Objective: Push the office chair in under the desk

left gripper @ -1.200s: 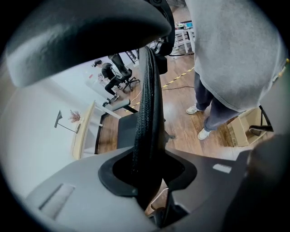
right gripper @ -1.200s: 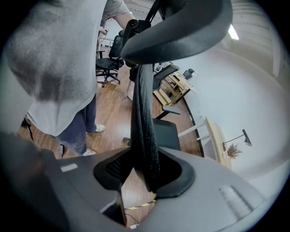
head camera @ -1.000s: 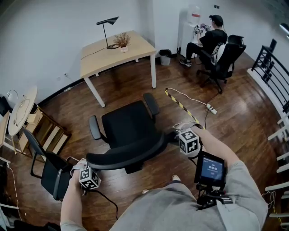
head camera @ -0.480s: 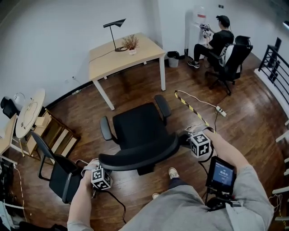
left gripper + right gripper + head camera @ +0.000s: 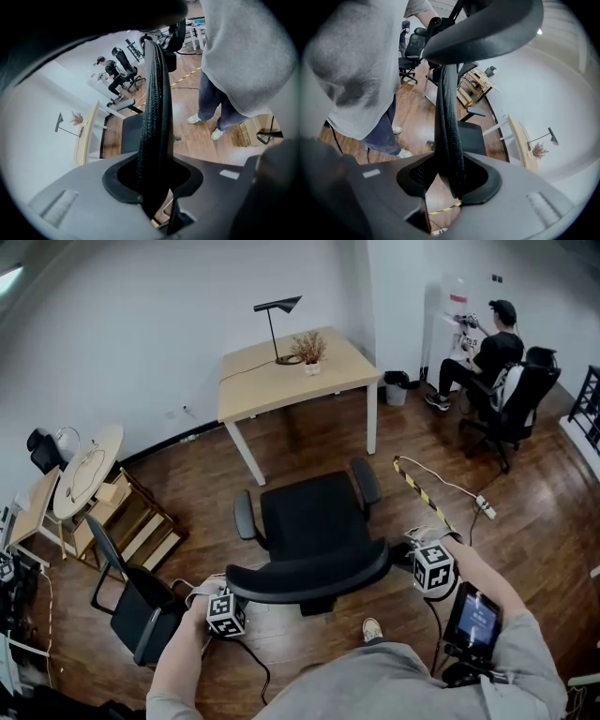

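The office chair (image 5: 314, 521) was pushed closer to the desk (image 5: 291, 381) — not yet under it.
The left gripper (image 5: 234, 594) and right gripper (image 5: 403, 559) kept their jaws clamped on the backrest (image 5: 309, 576) ends; the chair stood on the floor (image 5: 197, 484), nearer the desk than a second before.

Wooden floor (image 5: 202, 474) carries the office chair (image 5: 314, 517), a striped cable cover (image 5: 427, 499) and a surface (image 5: 281, 382) bearing lamp (image 5: 289, 359) and plant (image 5: 309, 345)

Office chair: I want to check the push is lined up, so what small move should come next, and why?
Probably a short push straight ahead, toward the desk. The left gripper and right gripper each clamp one end of the office chair's backrest. The seat faces the desk's open side, roughly between its legs, and bare floor lies between chair and desk.
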A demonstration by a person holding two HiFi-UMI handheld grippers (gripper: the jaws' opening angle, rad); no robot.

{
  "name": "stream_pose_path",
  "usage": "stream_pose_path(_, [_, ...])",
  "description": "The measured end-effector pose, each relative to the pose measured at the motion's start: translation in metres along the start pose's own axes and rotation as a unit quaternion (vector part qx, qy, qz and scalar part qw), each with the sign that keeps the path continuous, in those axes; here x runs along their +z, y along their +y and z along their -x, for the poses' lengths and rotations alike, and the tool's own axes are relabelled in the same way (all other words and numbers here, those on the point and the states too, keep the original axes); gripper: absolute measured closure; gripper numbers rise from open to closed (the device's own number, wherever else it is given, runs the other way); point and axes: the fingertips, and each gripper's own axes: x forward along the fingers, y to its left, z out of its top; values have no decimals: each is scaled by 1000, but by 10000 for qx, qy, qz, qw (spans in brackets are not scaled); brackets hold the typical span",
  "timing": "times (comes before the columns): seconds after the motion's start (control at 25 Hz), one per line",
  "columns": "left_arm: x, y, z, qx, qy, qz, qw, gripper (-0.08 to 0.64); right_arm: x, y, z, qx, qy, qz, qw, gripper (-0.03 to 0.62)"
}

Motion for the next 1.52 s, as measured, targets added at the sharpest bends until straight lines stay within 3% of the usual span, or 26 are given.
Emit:
stream_pose_path(0.76, [35,76,-66,185,135,129,9997,466,-75,-80,-12,22,-180,185,9997,445])
stream_pose_path(1.04, [56,108,-87,138,173,68,9997,471,-107,-115,-14,114,-142,139,9997,443])
stream_pose_path(1.52, [63,165,-119,137,201,87,9997,472,-138,-172,-36,194,141,49,9997,442])
